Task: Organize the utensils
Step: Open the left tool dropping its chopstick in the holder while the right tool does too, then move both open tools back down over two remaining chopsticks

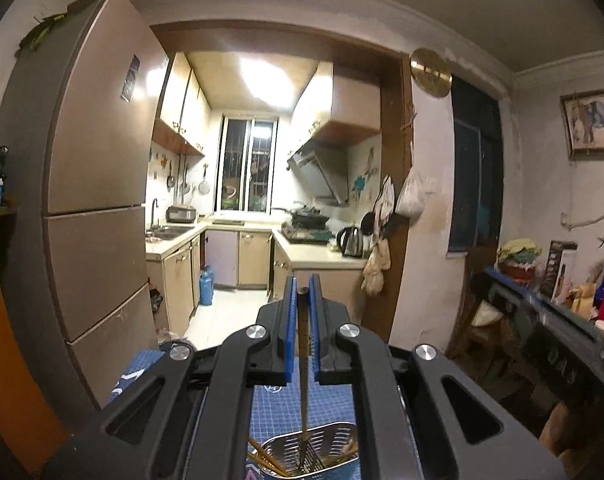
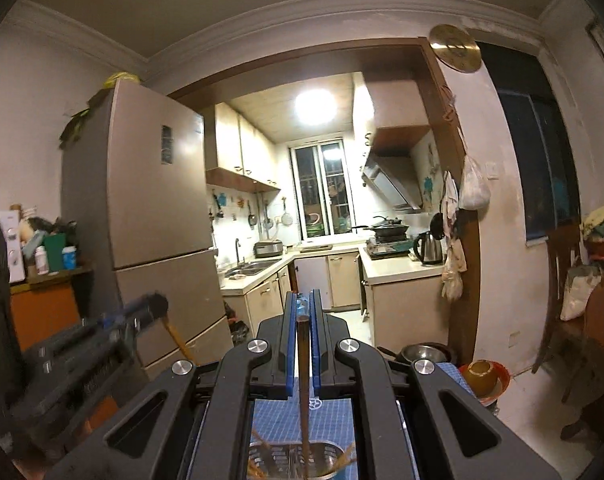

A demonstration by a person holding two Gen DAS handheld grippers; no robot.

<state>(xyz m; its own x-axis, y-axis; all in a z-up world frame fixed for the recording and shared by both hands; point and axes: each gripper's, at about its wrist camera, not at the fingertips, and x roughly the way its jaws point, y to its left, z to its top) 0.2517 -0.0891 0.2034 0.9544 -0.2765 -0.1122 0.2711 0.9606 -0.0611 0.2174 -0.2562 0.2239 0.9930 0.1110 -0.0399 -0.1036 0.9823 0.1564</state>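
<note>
Left tongs (image 1: 302,292) and right tongs (image 2: 302,308) each clamp one chopstick (image 1: 303,360) (image 2: 303,380) above one metal holder (image 1: 298,456), several chopsticks inside.

The left gripper (image 1: 303,286) points about level, its blue pads (image 1: 290,332) pressed together on a thin chopstick (image 1: 303,360) that hangs down between them; seen from the right wrist, it sits blurred at lower left. The right gripper (image 2: 303,303) also points level, jaws clamped on a dark chopstick (image 2: 303,368).
</note>
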